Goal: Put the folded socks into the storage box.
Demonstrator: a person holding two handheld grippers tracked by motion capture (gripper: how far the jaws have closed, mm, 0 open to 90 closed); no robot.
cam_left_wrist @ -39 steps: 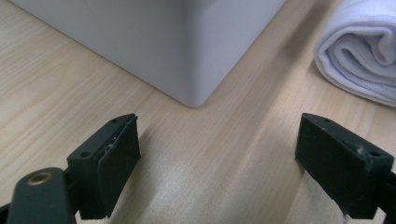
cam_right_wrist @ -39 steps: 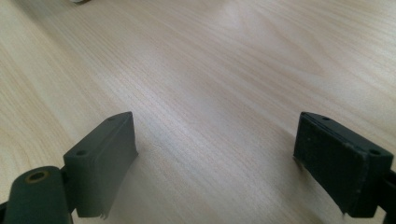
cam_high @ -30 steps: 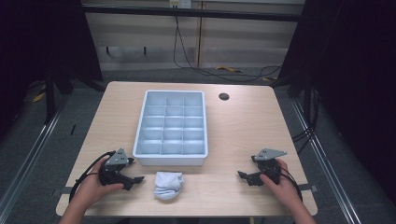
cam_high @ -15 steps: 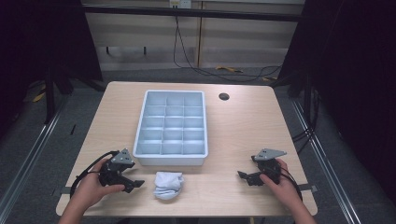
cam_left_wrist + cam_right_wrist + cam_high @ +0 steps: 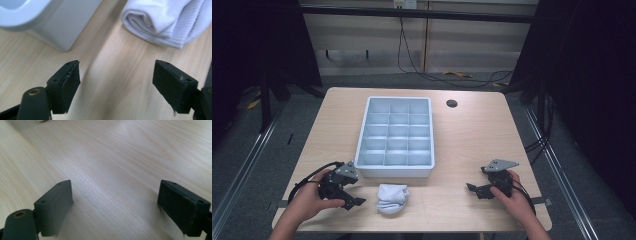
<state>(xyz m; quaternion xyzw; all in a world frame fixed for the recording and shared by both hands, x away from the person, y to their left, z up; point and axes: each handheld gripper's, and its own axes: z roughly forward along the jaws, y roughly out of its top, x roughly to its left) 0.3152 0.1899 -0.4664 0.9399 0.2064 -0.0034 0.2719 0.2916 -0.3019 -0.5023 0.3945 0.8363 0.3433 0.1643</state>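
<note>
A rolled white sock bundle (image 5: pixel 392 197) lies near the table's front edge, just in front of the pale blue compartment tray (image 5: pixel 394 170). My left gripper (image 5: pixel 356 193) hovers to the left of the bundle, open and empty. Its jaws have just been closing slightly. In the left gripper view the sock bundle (image 5: pixel 162 22) lies ahead and to the right of the left gripper (image 5: pixel 116 72), with the tray's corner (image 5: pixel 50 27) ahead and to the left. My right gripper (image 5: pixel 473 188) rests open on the table at the front right. In its own view, bare wood lies between the wide jaws of the right gripper (image 5: pixel 115 192).
The tray's compartments look empty. A dark round cable hole (image 5: pixel 451 103) sits in the tabletop (image 5: pixel 472 140) at the back right. Cables trail from both grippers toward the front edge. Dark frames and curtains stand on both sides of the table.
My left hand has lifted its gripper slightly beside the sock bundle. The right gripper, the bundle and the tray have stayed put.
</note>
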